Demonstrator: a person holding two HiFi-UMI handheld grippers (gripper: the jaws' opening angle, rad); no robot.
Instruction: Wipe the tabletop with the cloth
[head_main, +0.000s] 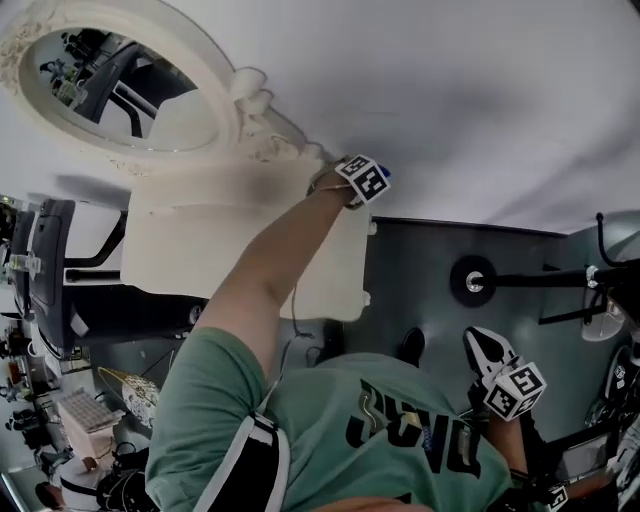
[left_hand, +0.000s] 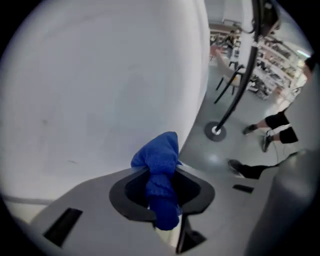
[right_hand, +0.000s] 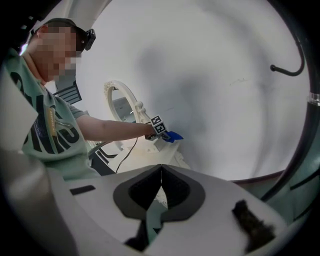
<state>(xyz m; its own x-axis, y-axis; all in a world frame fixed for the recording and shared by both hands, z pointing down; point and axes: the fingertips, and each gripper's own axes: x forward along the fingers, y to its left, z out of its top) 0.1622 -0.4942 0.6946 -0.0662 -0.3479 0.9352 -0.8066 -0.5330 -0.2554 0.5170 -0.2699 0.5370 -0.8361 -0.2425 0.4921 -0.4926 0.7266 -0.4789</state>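
The white round tabletop (head_main: 450, 100) fills the upper part of the head view. My left gripper (head_main: 372, 180) reaches out over it at the end of a stretched arm, shut on a bunched blue cloth (left_hand: 160, 160). In the left gripper view the cloth sticks out between the jaws toward the white tabletop (left_hand: 100, 90). The right gripper view shows that left gripper (right_hand: 169, 134) and the cloth (right_hand: 172, 136) at the table surface. My right gripper (head_main: 488, 348) hangs low beside the person's body, off the table; its jaws are closed together, and the right gripper (right_hand: 161, 172) holds nothing.
An ornate white oval mirror frame (head_main: 120, 80) stands on a white cabinet (head_main: 230, 230) beside the table. A black pole with a round base (left_hand: 216, 131) stands on the grey floor. A person's legs (left_hand: 270, 130) and shelving lie beyond it.
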